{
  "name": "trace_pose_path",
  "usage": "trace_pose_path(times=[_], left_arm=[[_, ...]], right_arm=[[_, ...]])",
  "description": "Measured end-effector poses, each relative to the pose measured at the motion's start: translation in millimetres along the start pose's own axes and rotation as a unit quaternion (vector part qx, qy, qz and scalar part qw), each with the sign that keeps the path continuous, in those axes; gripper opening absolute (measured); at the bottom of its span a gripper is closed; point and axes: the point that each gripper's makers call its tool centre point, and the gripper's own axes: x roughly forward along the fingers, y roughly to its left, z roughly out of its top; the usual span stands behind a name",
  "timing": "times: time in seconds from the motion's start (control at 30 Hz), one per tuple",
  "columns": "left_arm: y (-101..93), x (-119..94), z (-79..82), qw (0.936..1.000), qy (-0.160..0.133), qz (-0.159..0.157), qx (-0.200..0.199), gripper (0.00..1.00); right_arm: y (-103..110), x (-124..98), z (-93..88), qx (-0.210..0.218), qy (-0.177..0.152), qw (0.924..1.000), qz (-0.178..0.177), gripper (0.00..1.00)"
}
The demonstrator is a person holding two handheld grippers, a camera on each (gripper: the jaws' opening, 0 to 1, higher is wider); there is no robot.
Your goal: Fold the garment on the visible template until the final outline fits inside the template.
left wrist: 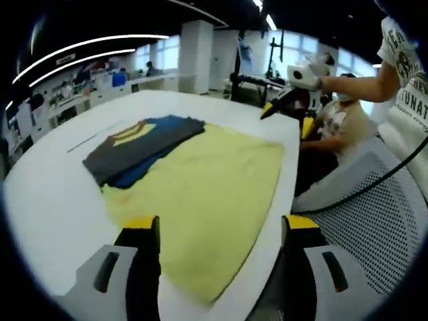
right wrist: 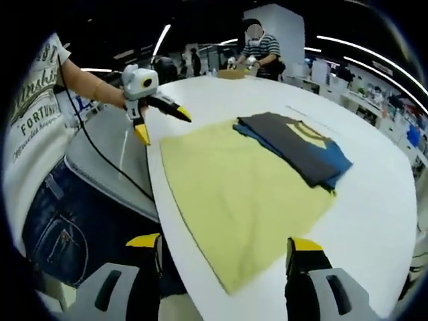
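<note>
I see no bin or tray here, just a white table (left wrist: 60,200) with a pale yellow sheet (left wrist: 207,200) spread flat on it, which I take for the template. The garment (left wrist: 137,150), dark grey with blue and a yellow collar patch, lies folded on the sheet's far corner, partly overhanging onto the bare tabletop. My left gripper (left wrist: 221,231) hangs over the near edge of the yellow sheet with its jaws spread wide and nothing between them. My right gripper (right wrist: 224,247) sits at the opposite end of the sheet, jaws likewise parted and empty. The room behind is an open office with white pillars, ceiling light strips and desks. In the left gripper view I see the right gripper held in a hand above the table's far edge, a mesh chair (left wrist: 374,221) close by, and a seated person beyond it. In the right gripper view I see the left gripper near the sheet's corner, its jaws apart, the operator's printed shirt and jeans, and a person in a striped shirt (right wrist: 262,45) at the far side.
</note>
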Motion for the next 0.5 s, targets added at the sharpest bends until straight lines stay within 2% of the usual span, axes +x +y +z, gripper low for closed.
trace_pose_path(times=[0.27,0.4,0.5], left_arm=[[-6.3,-7.0,-22.6,0.9986,0.05,-0.001,0.016,0.46],[-6.4,-9.3,-33.2,0.9977,0.064,0.001,0.021,0.44],[-5.7,-11.2,-41.2,0.9958,0.082,0.007,0.042,0.41]], right_arm=[[4.5,6.6,-16.7,-0.035,0.039,0.9986,0.005,0.52],[5.3,8.1,-24.1,-0.048,0.054,0.9974,0.006,0.45],[3.9,10.1,-31.1,-0.056,0.068,0.9961,0.003,0.39]])
